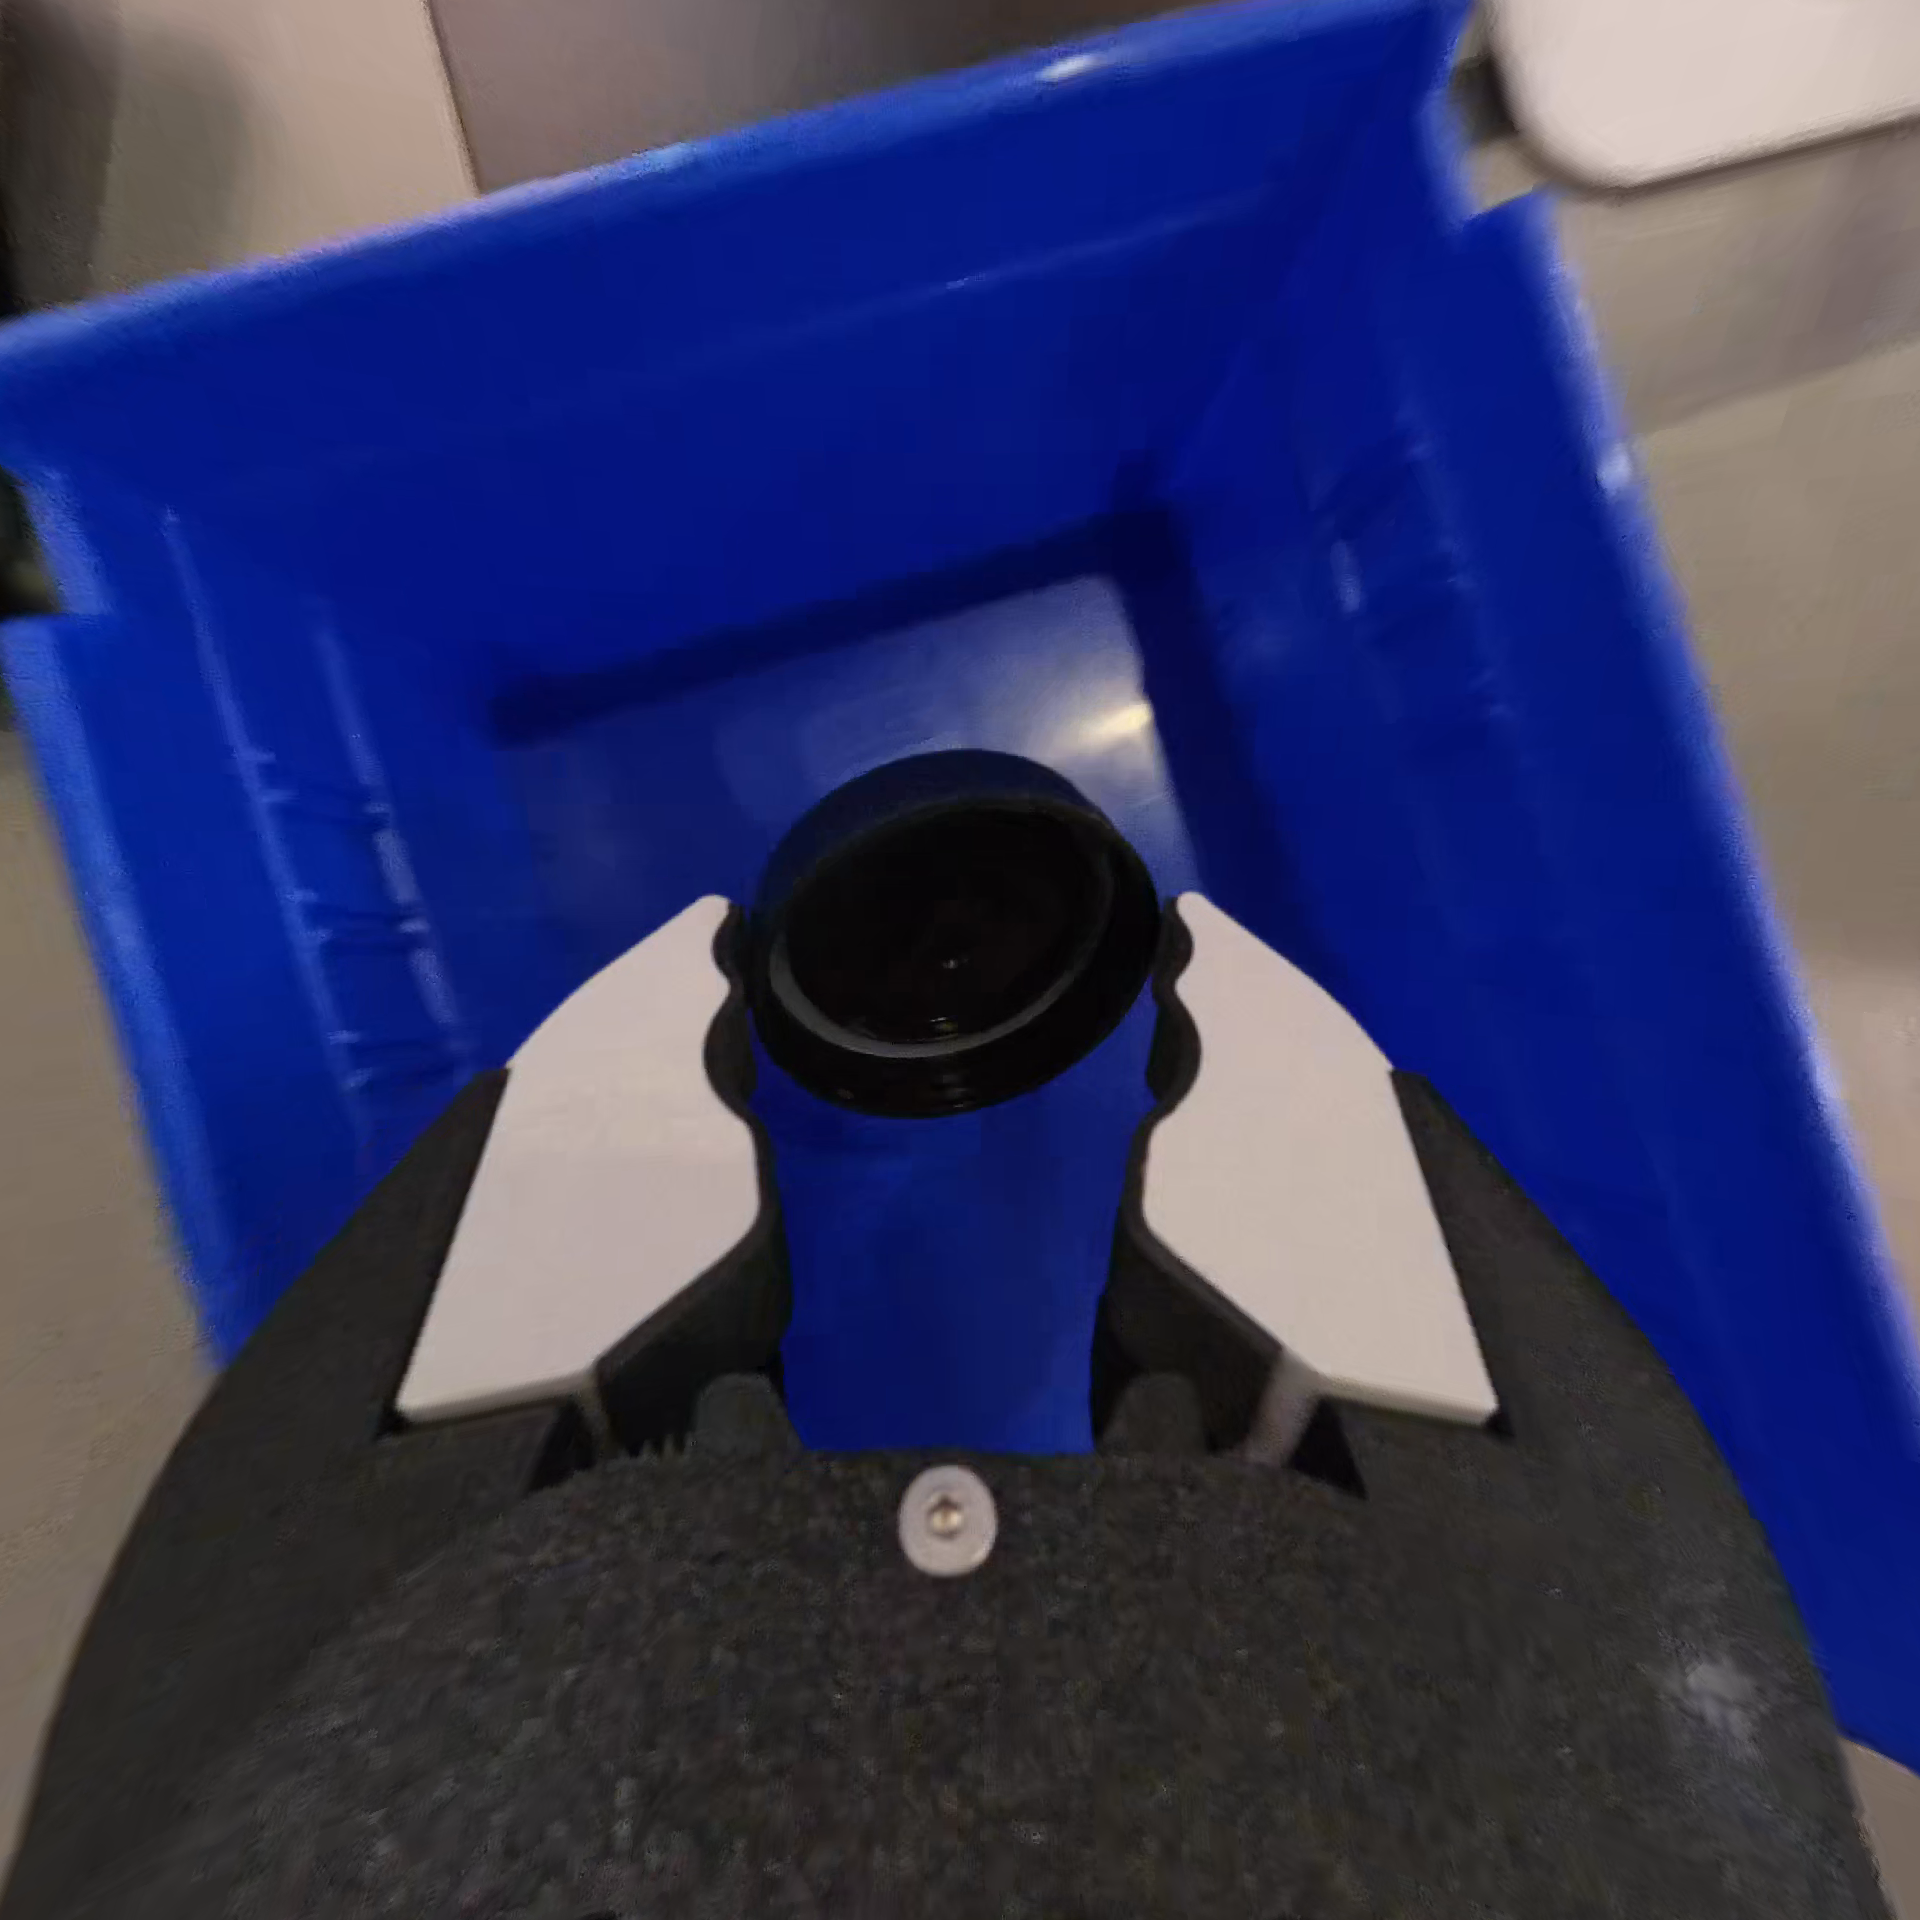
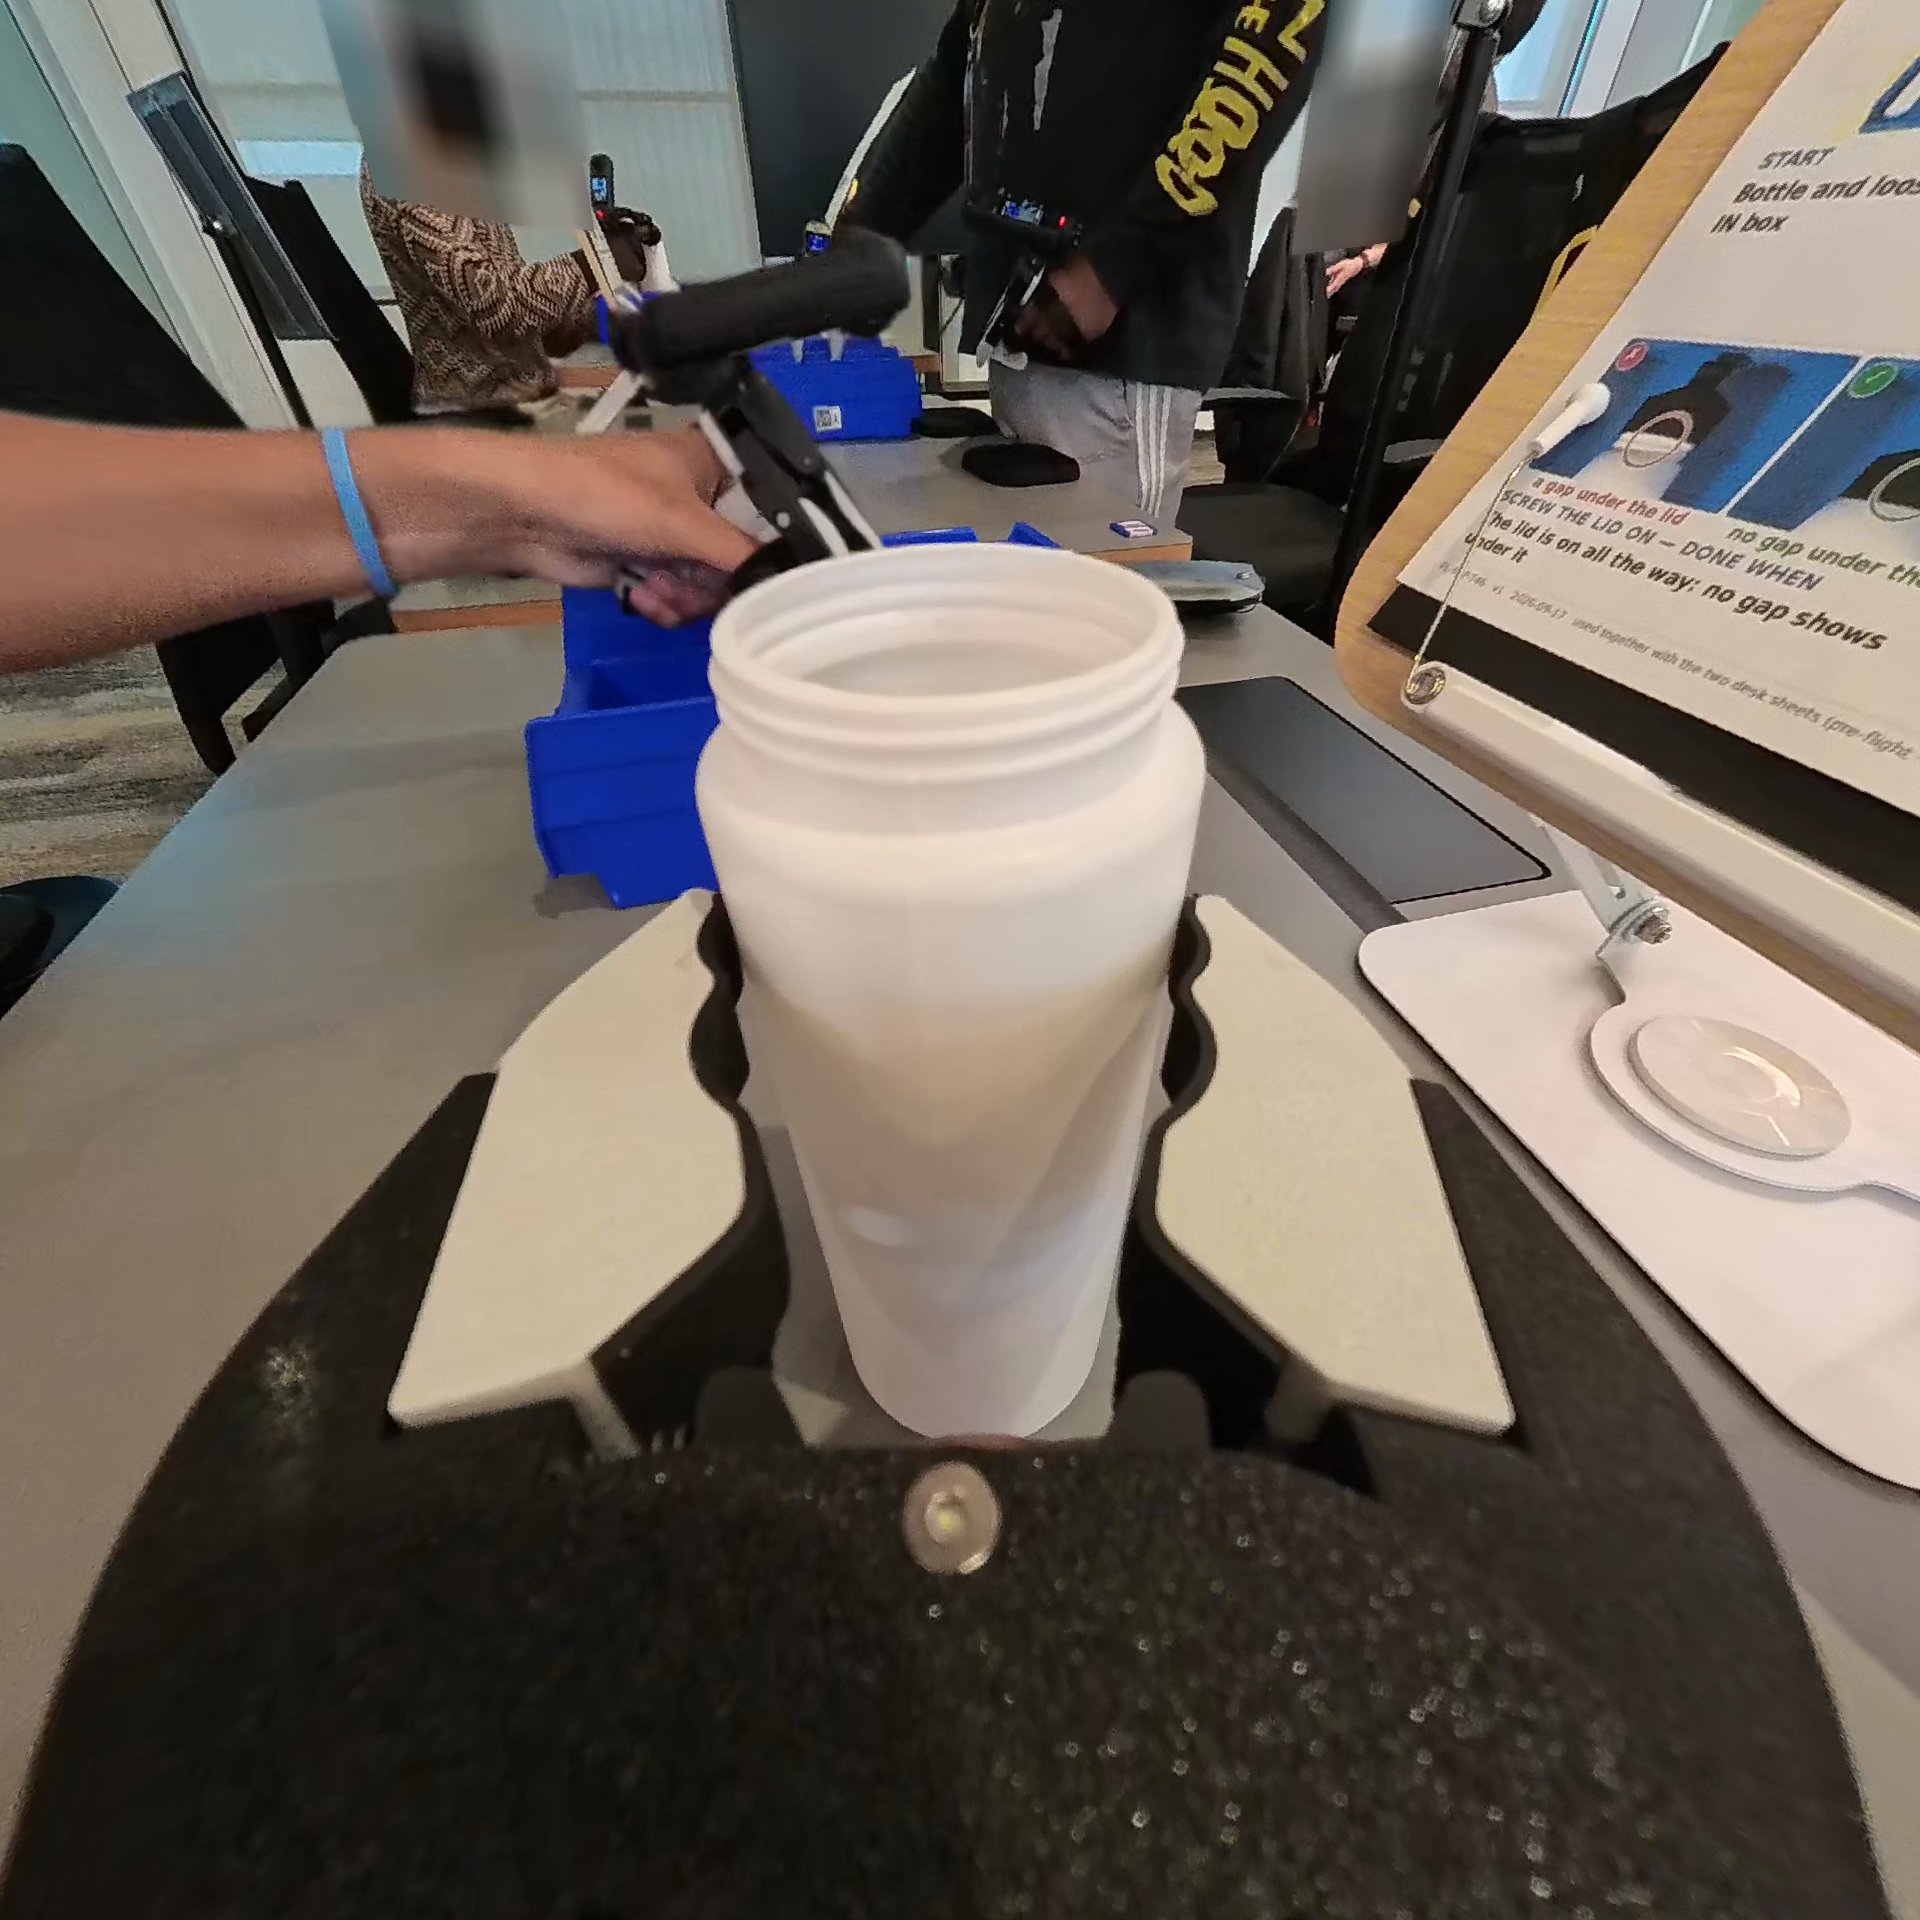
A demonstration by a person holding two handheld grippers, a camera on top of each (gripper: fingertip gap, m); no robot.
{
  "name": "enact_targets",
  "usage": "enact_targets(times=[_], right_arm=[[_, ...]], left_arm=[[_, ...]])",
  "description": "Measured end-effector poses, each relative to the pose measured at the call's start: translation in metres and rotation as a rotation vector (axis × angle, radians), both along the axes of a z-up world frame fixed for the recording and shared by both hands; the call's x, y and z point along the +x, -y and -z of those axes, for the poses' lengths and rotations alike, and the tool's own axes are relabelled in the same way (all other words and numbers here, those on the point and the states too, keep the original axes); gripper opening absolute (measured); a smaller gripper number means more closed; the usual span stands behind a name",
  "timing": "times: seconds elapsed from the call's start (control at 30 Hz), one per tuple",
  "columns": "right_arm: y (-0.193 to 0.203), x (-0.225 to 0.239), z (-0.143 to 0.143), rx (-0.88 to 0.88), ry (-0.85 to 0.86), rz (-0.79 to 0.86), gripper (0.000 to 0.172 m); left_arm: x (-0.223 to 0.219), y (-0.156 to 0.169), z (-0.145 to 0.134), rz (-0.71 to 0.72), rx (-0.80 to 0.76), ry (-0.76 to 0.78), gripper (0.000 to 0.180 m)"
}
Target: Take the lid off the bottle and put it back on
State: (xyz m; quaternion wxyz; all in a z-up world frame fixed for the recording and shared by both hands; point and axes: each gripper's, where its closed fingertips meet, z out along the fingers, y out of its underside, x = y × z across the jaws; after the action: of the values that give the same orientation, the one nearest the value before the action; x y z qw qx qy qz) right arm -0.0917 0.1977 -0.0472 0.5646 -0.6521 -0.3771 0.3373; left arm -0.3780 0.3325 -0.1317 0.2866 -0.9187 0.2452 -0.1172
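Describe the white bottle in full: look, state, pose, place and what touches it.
The white bottle is matte, slightly translucent plastic with a wide threaded mouth. Its lid is off. It stands upright in the right claw, whose black ridged pads press both its sides, above the grey table, in front of a blue bin.

Blue bin (image 2: 623,790): open-topped, resting on the grey surface (image 2: 260,987), left of centre.
Second blue bin (image 2: 842,390): farther back, on another desk.
Instruction board (image 2: 1704,436): wood-edged, tilted, at right, bearing a printed sheet with photos.
White base plate (image 2: 1558,1122): under the board, with a round disc (image 2: 1735,1081) on it.
Dark mat (image 2: 1351,790): flat, beside the plate.
Background: two people, one seated, one standing.
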Motion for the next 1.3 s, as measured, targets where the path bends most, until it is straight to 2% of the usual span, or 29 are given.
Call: enact_targets(times=[0.1,0.33,0.47,0.57,0.6,0.73,0.8,0.9,1.07,1.17,1.27,1.3], right_arm=[[-0.001,0.000,0.000,-0.004,-0.007,-0.001,0.079],[0.000,-0.001,0.000,-0.005,-0.006,-0.005,0.079],[0.000,-0.001,0.000,-0.006,-0.011,-0.005,0.079],[0.000,-0.001,0.000,-0.006,-0.011,-0.005,0.079],[0.000,-0.001,0.000,-0.007,-0.010,-0.006,0.079],[0.000,0.000,0.000,-0.008,-0.009,-0.006,0.079],[0.000,-0.001,0.000,-0.005,-0.007,-0.006,0.079],[0.001,-0.001,0.000,-0.006,-0.004,-0.007,0.079],[0.000,-0.001,0.000,-0.006,-0.005,-0.007,0.079],[0.001,-0.001,0.000,-0.005,-0.007,-0.007,0.079],[0.000,-0.001,0.000,-0.006,-0.012,-0.007,0.079],[0.000,0.000,0.000,-0.007,-0.013,-0.007,0.079]], left_arm=[[0.009,0.003,0.011,-0.007,0.017,0.099,0.074],[0.011,0.008,0.041,0.019,-0.011,0.045,0.074],[0.007,0.013,0.044,0.020,-0.011,0.029,0.074],[0.004,0.019,0.036,0.036,-0.017,-0.020,0.077],[0.004,0.020,0.029,0.045,-0.010,-0.039,0.083],[0.003,0.018,-0.013,0.100,0.069,-0.119,0.090],[0.000,0.026,-0.016,0.149,0.058,-0.205,0.099],[-0.017,0.037,0.007,0.178,0.049,-0.365,0.096],[-0.008,0.046,0.049,0.159,0.006,-0.265,0.093],[-0.005,0.033,0.052,0.153,0.085,-0.279,0.091],[0.002,0.026,0.048,0.167,0.131,-0.254,0.067],[0.003,0.025,0.045,0.172,0.144,-0.252,0.067]])
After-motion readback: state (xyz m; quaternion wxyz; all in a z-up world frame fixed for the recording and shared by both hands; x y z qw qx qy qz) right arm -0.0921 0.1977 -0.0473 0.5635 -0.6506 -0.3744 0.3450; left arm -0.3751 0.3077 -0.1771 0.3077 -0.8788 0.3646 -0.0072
